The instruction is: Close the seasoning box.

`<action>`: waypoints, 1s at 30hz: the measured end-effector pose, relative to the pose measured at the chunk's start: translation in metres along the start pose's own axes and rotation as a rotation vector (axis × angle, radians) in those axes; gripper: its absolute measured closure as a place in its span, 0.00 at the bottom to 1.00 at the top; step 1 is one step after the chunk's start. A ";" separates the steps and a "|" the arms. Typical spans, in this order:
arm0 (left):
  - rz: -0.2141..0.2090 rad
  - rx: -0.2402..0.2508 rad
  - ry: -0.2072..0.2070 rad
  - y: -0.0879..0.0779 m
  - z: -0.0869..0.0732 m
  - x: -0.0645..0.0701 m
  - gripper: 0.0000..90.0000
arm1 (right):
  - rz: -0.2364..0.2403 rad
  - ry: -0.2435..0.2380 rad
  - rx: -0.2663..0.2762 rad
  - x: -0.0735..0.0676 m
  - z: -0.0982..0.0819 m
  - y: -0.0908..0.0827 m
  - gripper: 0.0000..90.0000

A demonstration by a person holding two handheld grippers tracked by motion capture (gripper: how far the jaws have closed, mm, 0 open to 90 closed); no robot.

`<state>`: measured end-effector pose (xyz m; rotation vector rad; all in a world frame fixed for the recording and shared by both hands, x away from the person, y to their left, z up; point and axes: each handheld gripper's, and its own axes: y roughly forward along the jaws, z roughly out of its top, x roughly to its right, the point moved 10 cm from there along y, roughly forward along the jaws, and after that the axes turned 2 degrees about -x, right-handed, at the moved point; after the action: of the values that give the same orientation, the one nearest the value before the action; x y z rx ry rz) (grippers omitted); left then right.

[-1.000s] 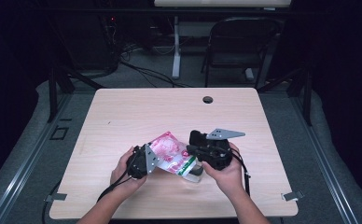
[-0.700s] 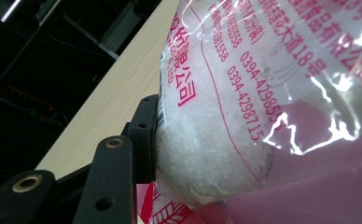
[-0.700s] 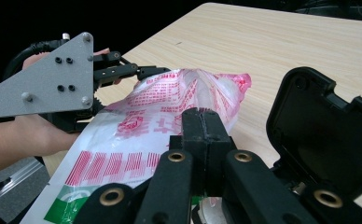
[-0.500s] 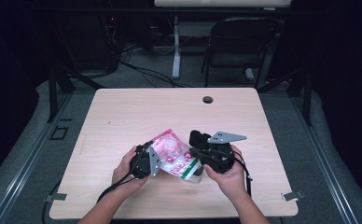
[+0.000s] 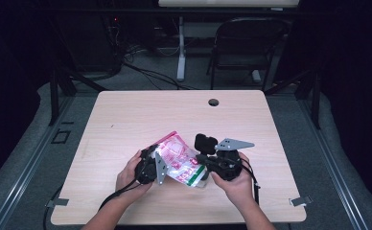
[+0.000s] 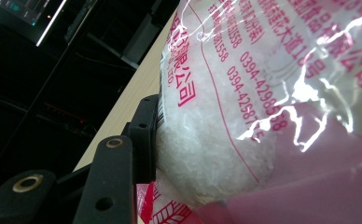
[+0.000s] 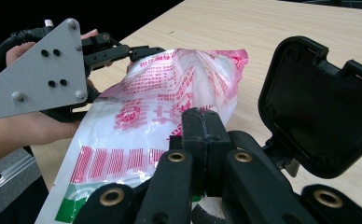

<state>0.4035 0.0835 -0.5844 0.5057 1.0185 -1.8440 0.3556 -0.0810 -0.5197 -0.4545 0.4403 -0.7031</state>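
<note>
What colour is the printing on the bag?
Pink-red print on the clear bag, plus a green band at one end; right gripper view.

Both claws, left (image 5: 151, 165) and right (image 5: 208, 160), flank a pink-printed bag (image 5: 179, 160).

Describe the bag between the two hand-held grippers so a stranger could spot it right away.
Look at the near edge of the wooden table, between the person's hands. The plastic bag lies there, clear with pink-red print, a green band at one end and white granules inside. It is the table's one colourful thing.

left gripper (image 5: 156, 165) part-open, right gripper (image 7: 202, 128) pinched — closed
</note>
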 end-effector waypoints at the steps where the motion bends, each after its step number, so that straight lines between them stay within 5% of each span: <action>1: 0.000 0.001 0.001 0.000 0.000 0.000 0.64 | -0.002 0.000 0.001 0.000 0.000 0.000 1.00; 15: 0.020 0.013 0.021 -0.001 0.001 -0.001 0.64 | 0.000 -0.002 -0.003 0.000 -0.004 0.000 1.00; 30: 0.065 0.008 0.100 -0.004 0.006 -0.006 0.64 | -0.003 0.010 -0.002 0.003 -0.006 -0.002 1.00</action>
<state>0.4037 0.0823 -0.5750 0.6339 1.0493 -1.7808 0.3532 -0.0855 -0.5248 -0.4536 0.4500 -0.7080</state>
